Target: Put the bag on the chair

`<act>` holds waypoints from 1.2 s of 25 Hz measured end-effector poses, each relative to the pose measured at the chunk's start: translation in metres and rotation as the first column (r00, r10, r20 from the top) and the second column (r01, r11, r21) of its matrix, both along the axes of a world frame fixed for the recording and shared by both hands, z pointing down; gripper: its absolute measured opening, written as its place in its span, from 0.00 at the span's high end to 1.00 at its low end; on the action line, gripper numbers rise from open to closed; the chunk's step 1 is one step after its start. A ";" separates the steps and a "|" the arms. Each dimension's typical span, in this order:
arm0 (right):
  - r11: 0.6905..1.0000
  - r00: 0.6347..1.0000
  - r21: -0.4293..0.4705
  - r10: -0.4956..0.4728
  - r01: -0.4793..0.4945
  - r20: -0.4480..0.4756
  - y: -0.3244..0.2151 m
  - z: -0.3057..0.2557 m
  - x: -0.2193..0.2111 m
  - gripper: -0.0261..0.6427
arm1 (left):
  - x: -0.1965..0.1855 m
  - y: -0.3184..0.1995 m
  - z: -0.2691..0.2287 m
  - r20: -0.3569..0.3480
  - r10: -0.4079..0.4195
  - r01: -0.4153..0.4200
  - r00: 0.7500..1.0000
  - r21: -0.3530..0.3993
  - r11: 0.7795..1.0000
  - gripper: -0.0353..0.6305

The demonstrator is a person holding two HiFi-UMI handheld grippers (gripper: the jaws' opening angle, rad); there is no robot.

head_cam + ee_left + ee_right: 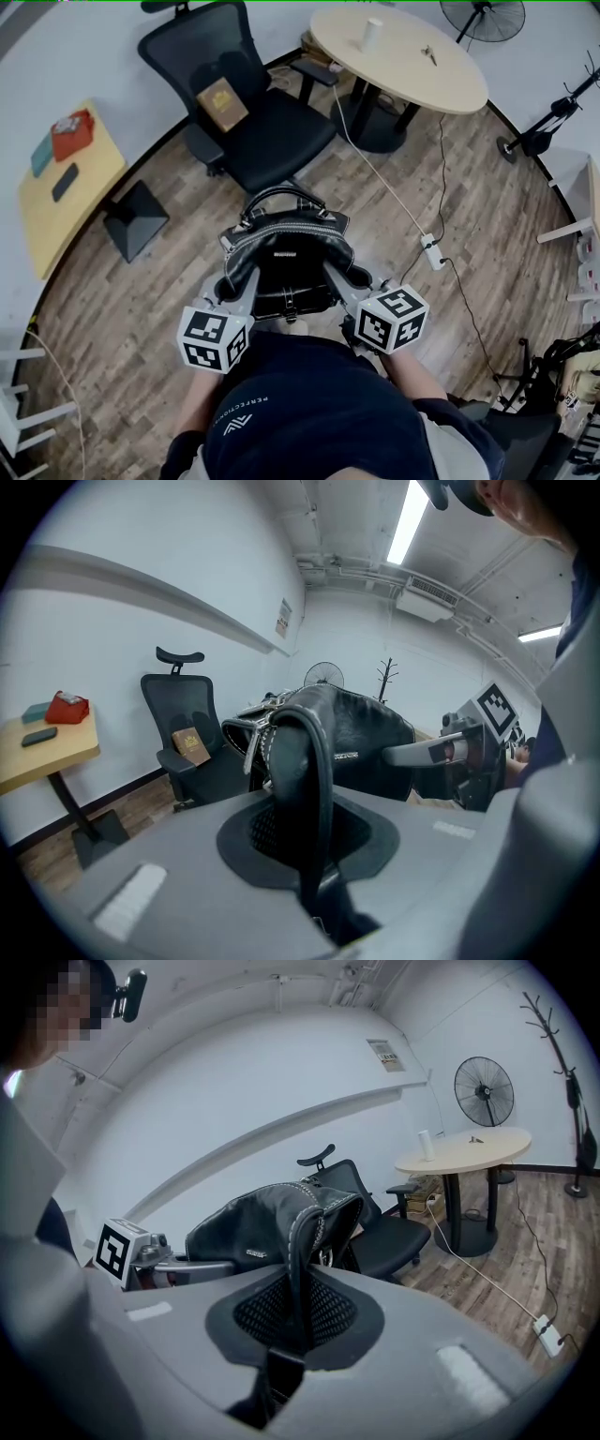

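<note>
- We hold the black leather bag (286, 255) up between our two tools, one at each side of it. Its mouth and top handle are turned towards the chair (281, 141).
- The left hand-held gripper (231, 284) is clenched on the bag's left edge. In its own view a stitched fold of leather runs straight down into the narrow gap between the jaws.
- The right hand-held gripper (353, 277) is likewise clamped on the right edge, where a thin white-stitched fold is pinched between its jaws.
- The bag hangs above the wooden floor (141, 300), just short of the front edge of the chair's seat and not resting on it.
- A brown box (222, 104) leans at the back of the seat against the backrest.
- Beyond the chair stands a round bench (412, 66) with a white cup (372, 35) on it, and a white power strip (433, 251) lies on the floor to our right.
- To the left is a yellow bench (56, 220) carrying a red item (72, 134) and a dark phone (65, 182).
</note>
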State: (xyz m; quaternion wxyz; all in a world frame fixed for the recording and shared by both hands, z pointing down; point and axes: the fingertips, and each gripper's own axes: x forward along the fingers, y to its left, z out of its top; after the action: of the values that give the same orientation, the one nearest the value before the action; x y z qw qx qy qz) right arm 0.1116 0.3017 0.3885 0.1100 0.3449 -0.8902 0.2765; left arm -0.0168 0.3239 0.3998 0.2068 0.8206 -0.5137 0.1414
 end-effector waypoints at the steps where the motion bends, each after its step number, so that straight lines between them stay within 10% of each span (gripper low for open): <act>1: 1.000 1.000 -0.007 0.004 -0.004 -0.002 -0.002 0.002 0.000 0.92 | -0.001 -0.003 0.002 -0.001 0.001 -0.001 1.000 -0.004 1.000 0.86; 30: 0.987 0.988 -0.049 0.149 -0.152 -0.047 -0.203 0.013 -0.107 0.92 | -0.108 -0.213 0.021 -0.134 0.091 -0.095 0.987 -0.020 0.995 0.87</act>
State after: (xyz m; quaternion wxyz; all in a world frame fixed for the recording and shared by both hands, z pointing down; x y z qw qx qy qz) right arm 0.0046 0.0982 0.4014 0.1168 0.4141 -0.8516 0.2996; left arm -0.1246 0.1106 0.4205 0.2446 0.8484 -0.4581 0.1028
